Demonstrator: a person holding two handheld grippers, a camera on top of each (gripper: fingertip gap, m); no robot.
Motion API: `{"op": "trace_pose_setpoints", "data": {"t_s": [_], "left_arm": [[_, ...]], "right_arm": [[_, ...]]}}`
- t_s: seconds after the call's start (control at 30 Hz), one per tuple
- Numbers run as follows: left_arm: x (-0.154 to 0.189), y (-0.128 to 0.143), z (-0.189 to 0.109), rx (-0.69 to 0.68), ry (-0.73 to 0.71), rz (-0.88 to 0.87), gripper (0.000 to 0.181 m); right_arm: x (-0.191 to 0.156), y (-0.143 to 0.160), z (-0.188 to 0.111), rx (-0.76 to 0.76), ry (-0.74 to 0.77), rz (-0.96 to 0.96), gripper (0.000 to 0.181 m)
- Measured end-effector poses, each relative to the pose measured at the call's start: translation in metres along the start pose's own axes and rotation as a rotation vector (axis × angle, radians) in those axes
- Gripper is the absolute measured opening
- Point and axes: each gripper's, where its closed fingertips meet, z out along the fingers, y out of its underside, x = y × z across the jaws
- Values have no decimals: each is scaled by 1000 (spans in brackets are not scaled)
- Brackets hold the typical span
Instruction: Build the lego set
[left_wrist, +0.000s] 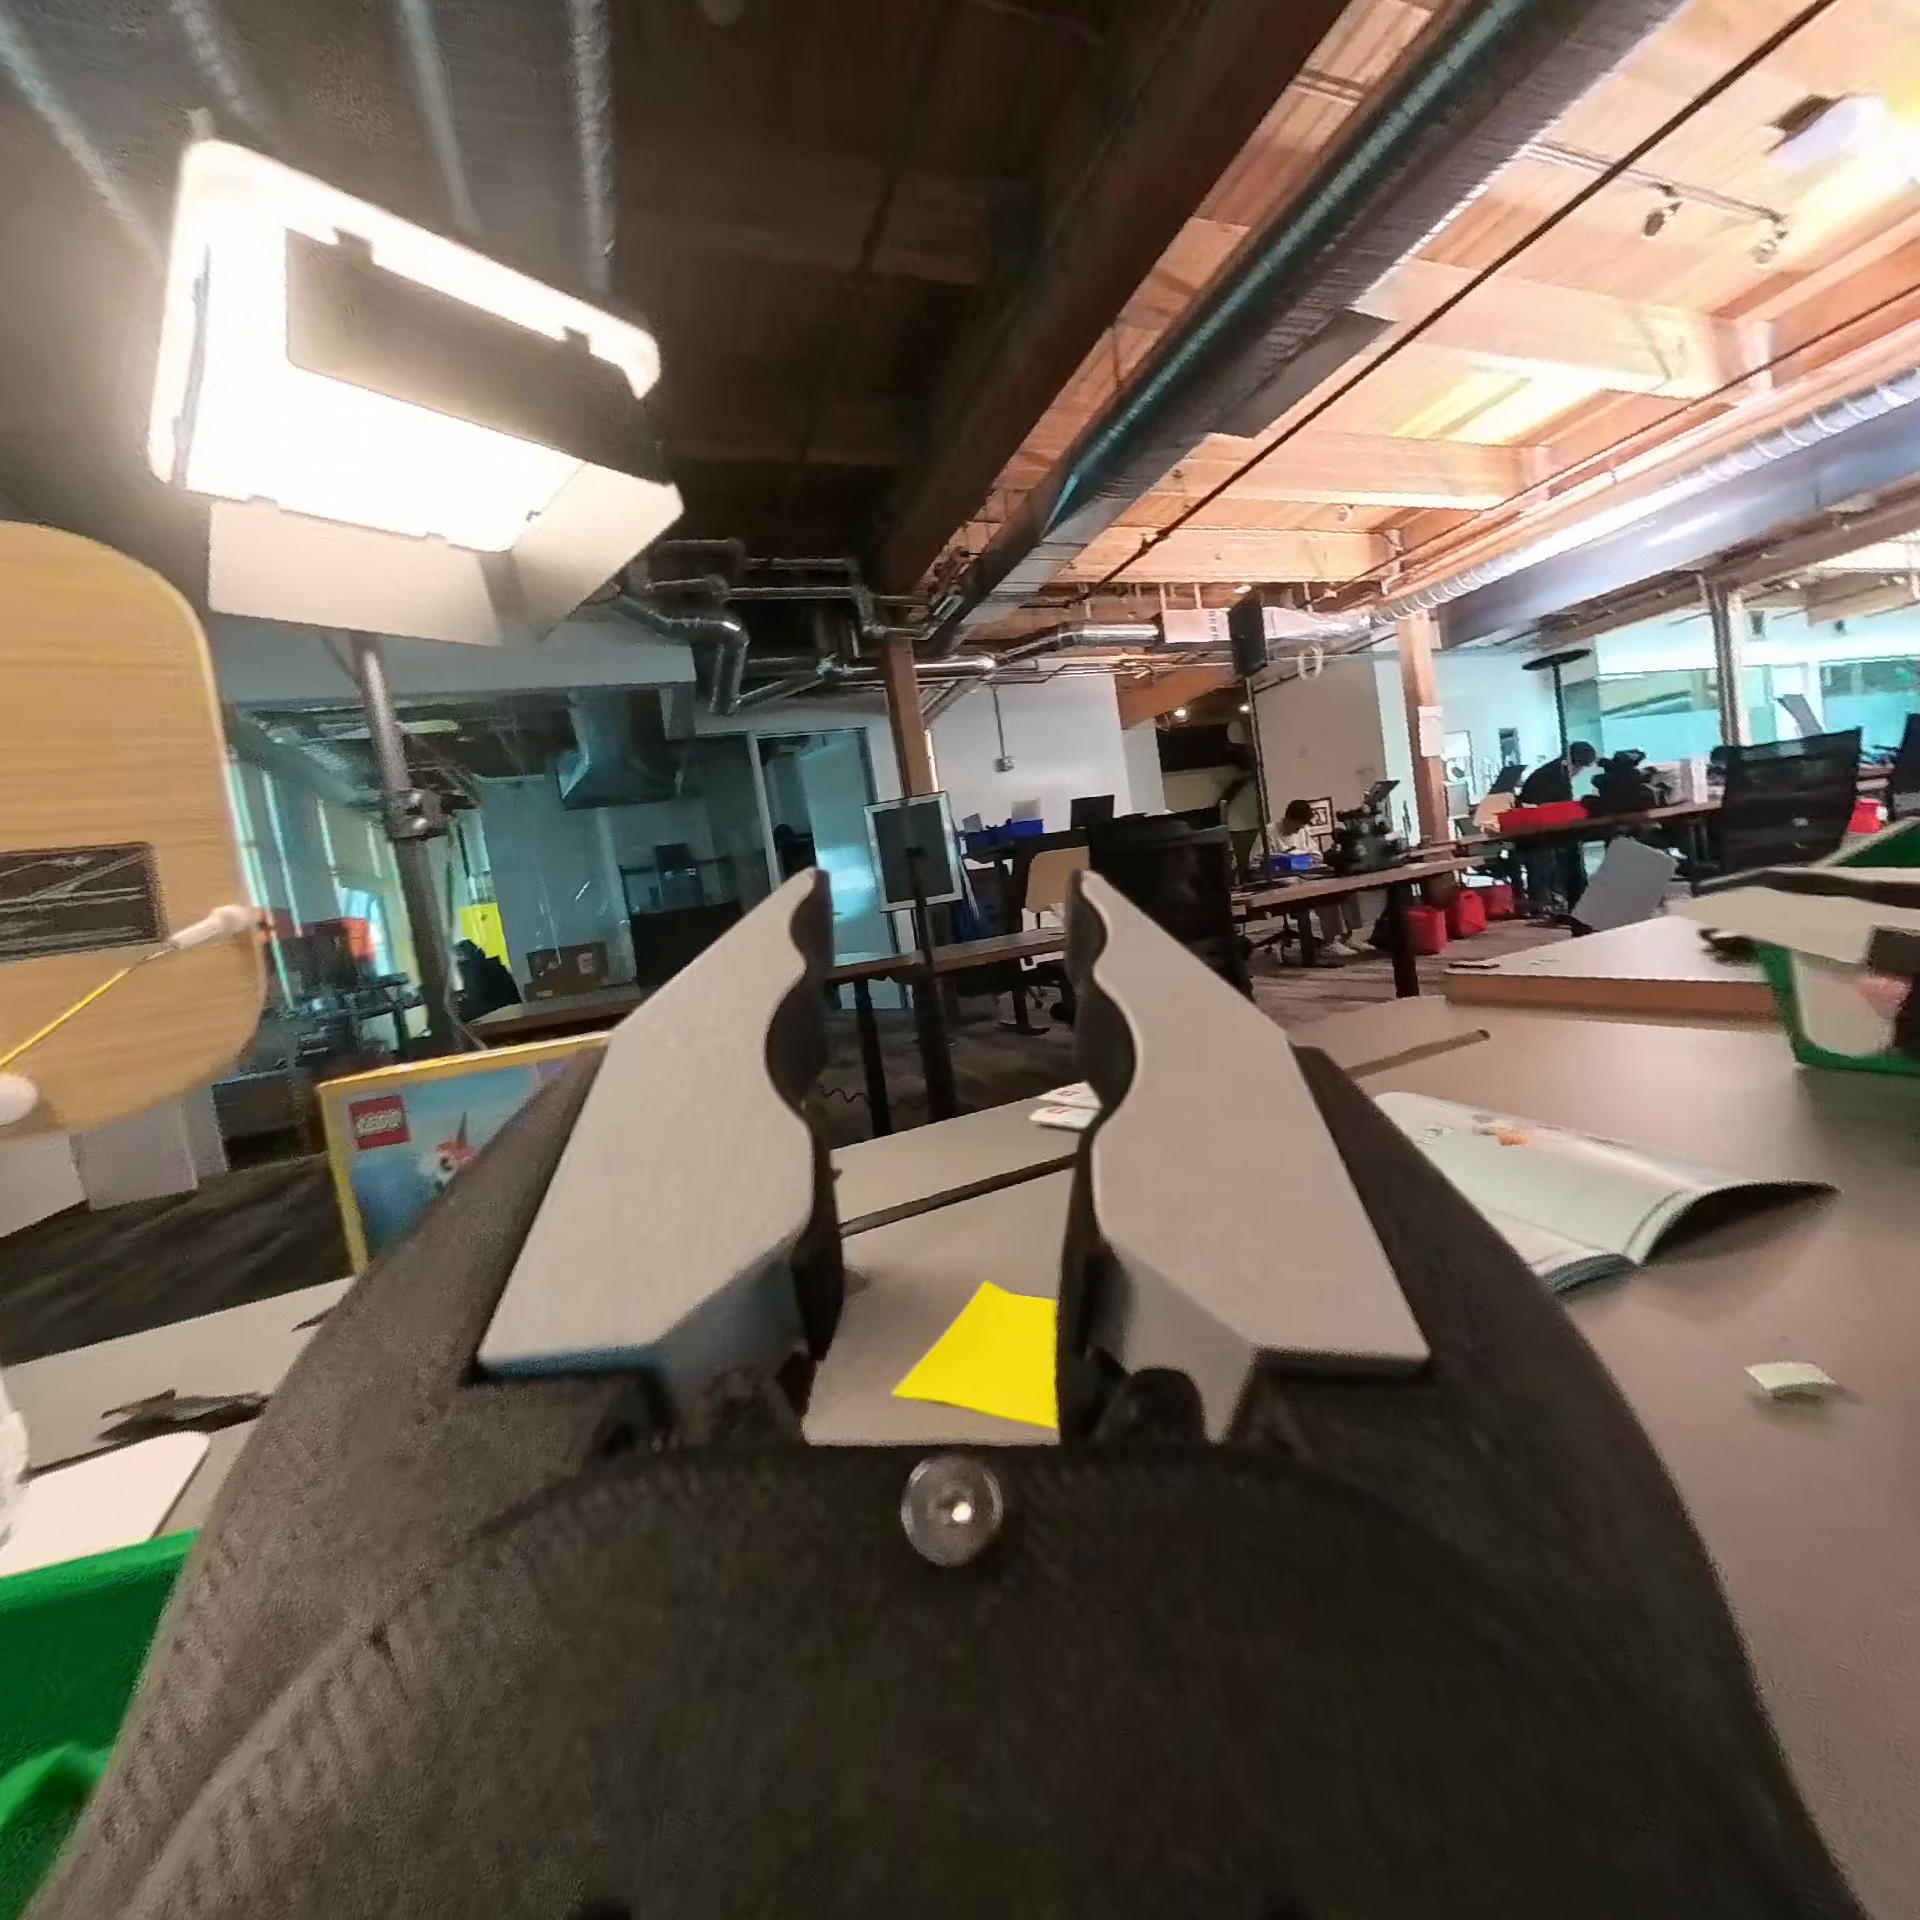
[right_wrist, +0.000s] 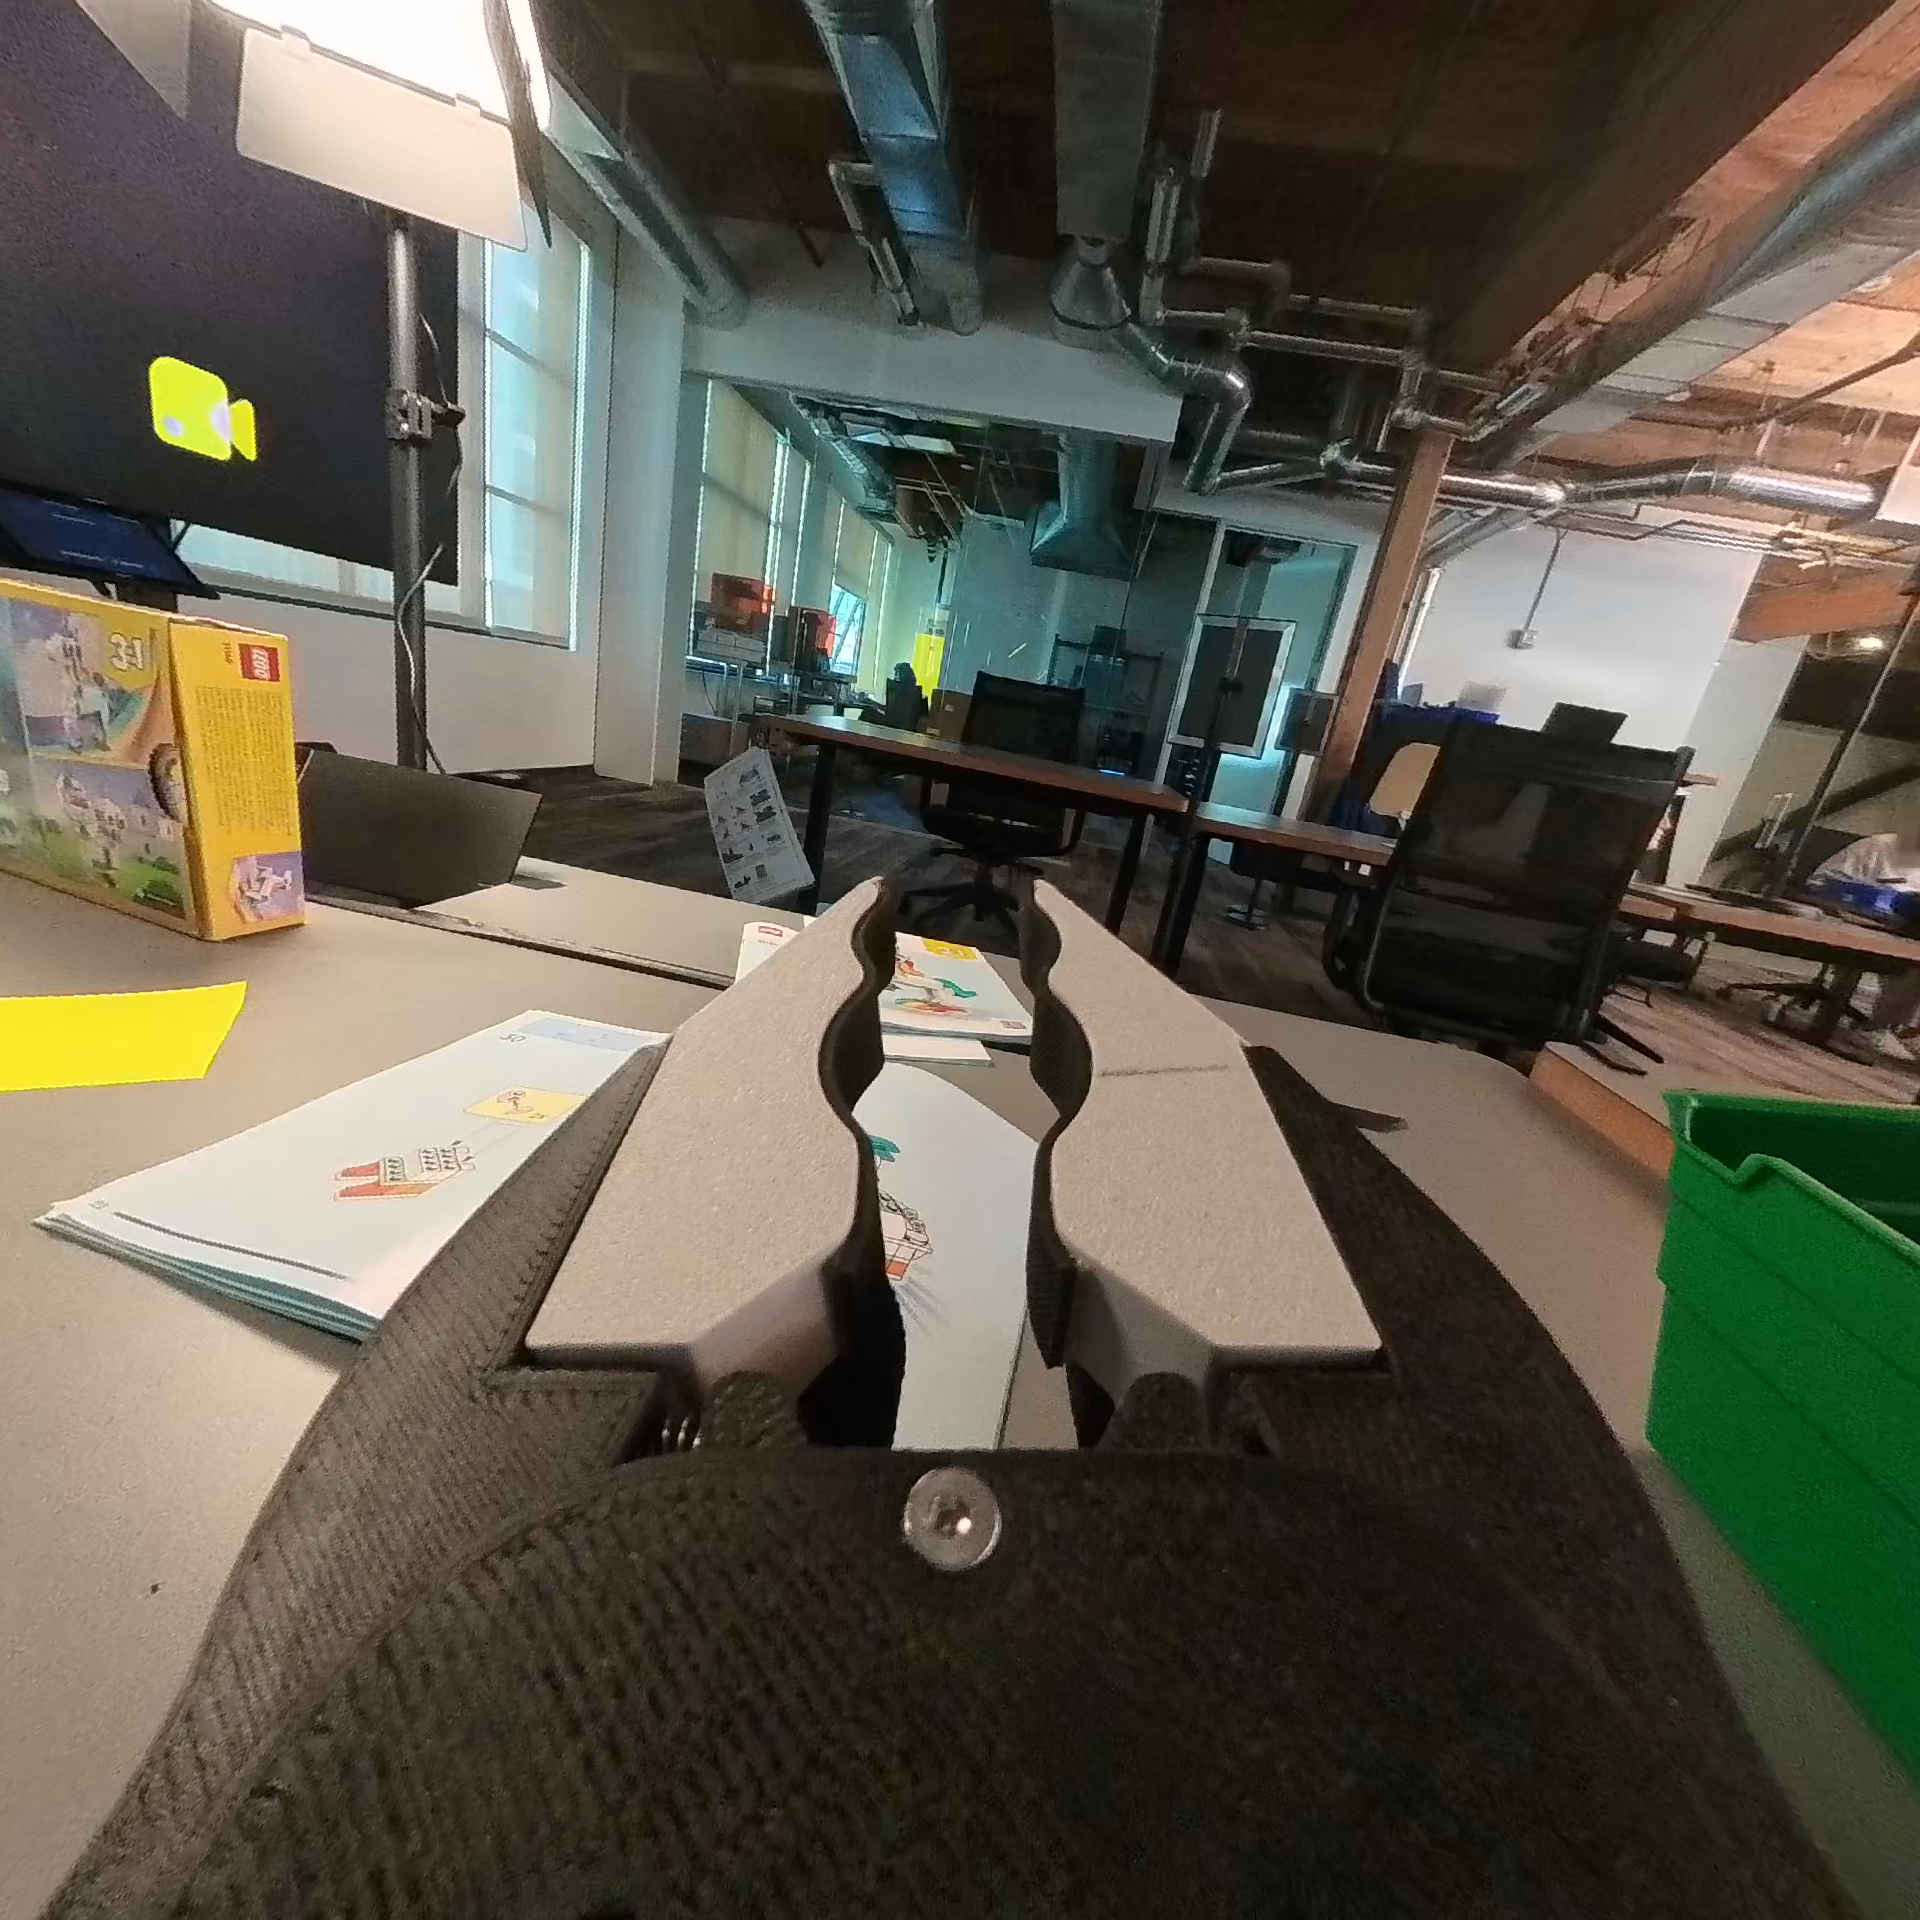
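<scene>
My left gripper (left_wrist: 948, 904) is open and empty, held low over the grey table (left_wrist: 1621, 1382) and pointing out across the room. My right gripper (right_wrist: 956, 902) is open and empty, its grey fingers (right_wrist: 769, 1132) over an open instruction booklet (right_wrist: 343, 1174). A yellow lego box (right_wrist: 156, 769) stands at the far left of the table in the right wrist view; it also shows in the left wrist view (left_wrist: 436, 1153). The booklet lies at the right in the left wrist view (left_wrist: 1590, 1184). The other gripper (left_wrist: 1808, 925) shows at the far right there. No loose bricks are visible.
A green bin (right_wrist: 1797, 1309) stands at the right, also seen in the left wrist view (left_wrist: 1860, 997); another green bin (left_wrist: 73, 1652) is at lower left. A yellow sheet (right_wrist: 114, 1029) lies on the table, and between my left fingers (left_wrist: 987, 1361). More booklets (right_wrist: 945, 987), a lamp stand (right_wrist: 410, 499). The grippers' ends are close to 35 centimetres from one another.
</scene>
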Motion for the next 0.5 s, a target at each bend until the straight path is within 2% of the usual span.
{"op": "trace_pose_setpoints", "data": {"t_s": [0.13, 0.3, 0.5], "left_arm": [[-14, 2, -1, -18, -20, 42, 44], [-3, 33, 5, -191, 139, 53, 53], [23, 65, -3, -460, 419, -319, 76]], "right_arm": [[-1, 0, 0, -3, -2, -3, 21], [-1, 1, 0, -7, -6, -3, 21], [-1, 2, 0, -9, -7, 4, 21]]}}
